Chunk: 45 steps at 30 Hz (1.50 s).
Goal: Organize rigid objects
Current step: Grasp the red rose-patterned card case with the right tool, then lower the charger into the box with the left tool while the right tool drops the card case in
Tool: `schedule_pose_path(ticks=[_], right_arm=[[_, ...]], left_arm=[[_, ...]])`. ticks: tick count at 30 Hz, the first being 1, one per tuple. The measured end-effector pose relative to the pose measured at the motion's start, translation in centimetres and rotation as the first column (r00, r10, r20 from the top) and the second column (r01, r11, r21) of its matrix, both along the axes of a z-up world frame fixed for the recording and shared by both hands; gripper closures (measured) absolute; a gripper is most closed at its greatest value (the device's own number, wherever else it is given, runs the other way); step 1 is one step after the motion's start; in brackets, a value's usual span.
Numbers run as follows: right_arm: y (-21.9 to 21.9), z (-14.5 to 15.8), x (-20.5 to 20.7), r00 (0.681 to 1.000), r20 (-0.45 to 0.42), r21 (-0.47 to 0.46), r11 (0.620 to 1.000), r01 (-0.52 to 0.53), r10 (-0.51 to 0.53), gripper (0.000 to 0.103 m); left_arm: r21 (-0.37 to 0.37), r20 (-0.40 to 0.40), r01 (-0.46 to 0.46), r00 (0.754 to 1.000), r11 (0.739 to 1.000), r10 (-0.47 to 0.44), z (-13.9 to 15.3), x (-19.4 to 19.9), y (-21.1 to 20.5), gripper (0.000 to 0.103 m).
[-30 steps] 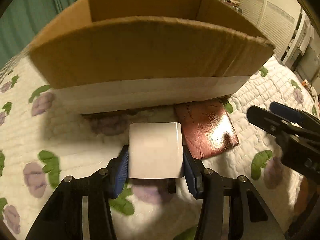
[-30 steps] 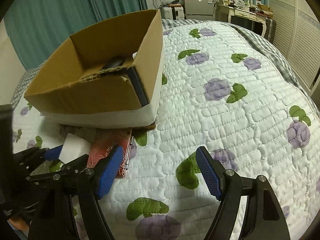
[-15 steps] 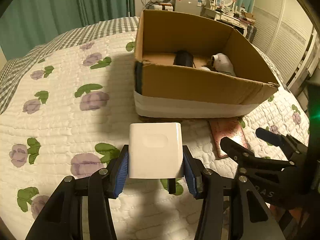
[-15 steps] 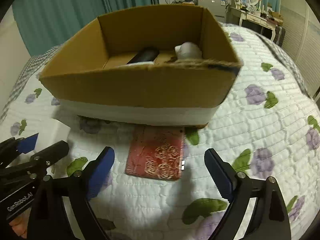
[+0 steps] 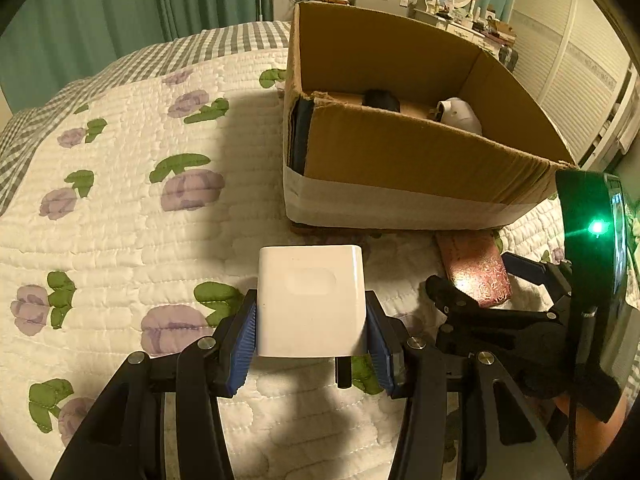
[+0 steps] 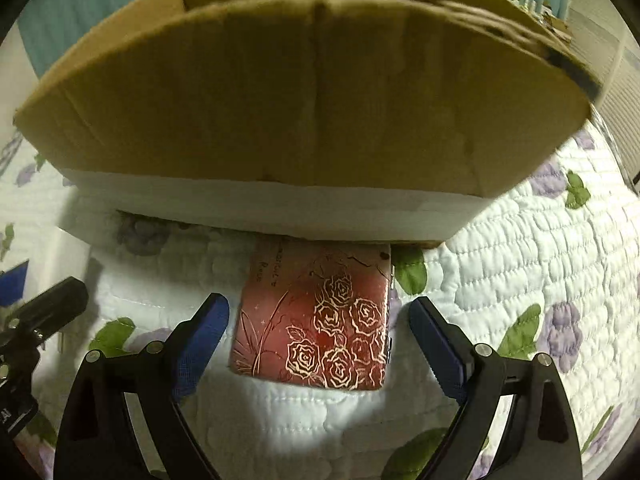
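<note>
— What does the left tool (image 5: 311,338) hold?
— A white block (image 5: 311,300), pinched tight above the quilt (image 5: 120,208), in front of the box (image 5: 404,168).
— And the right tool (image 6: 318,338)?
— Wide open, one finger on each side of the red case (image 6: 316,320). The case lies flat, its far end right at the box (image 6: 304,104).
— What's in the box?
— Something black (image 5: 381,100) and something white (image 5: 459,115).

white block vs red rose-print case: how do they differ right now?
The white block is plain and chunky; the red case is flat with gold roses. The block is clamped off the quilt in the left gripper; the case lies on the quilt between the open right gripper fingers, ungripped. Both sit outside the cardboard box.
</note>
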State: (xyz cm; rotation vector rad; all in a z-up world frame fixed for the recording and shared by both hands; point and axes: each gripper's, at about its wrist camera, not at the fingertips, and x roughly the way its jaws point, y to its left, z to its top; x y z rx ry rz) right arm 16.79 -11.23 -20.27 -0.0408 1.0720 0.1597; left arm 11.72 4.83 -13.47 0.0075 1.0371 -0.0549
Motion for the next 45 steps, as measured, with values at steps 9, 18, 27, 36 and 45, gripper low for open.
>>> schedule_pose_path(ticks=[9,18,27,36,45], right_arm=[[0.0,0.6,-1.5,0.997,0.042,-0.017,0.998,-0.059,0.059,0.033],[-2.5,3.3,-5.3,0.994,0.095,0.031,0.998,-0.053,0.050,0.033],[-5.3,8.7,-9.4,0.982,0.190,0.093,0.995,-0.041,0.022,0.033],[-5.8,16.2,-8.8,0.948,0.316,0.129,0.989,-0.067,0.023,0.033],[-6.7,20.7,-3.4,0.918,0.397,0.134,0.988,-0.074,0.014,0.033]], left_arm=[[0.009,-0.009,0.004,1.000,1.000,-0.004,0.1,-0.1,-0.4,0.053],[0.004,-0.003,0.004,1.000,1.000,-0.004,1.0,-0.8,-1.3,0.053],[-0.044,0.064,0.007,0.998,0.999,-0.005,5.2,-3.1,-2.3,0.053],[-0.035,0.184,0.027,0.983,0.999,-0.020,12.0,-2.7,-2.7,0.053],[0.036,0.200,0.065,0.977,0.997,-0.071,13.9,3.6,-4.2,0.053]])
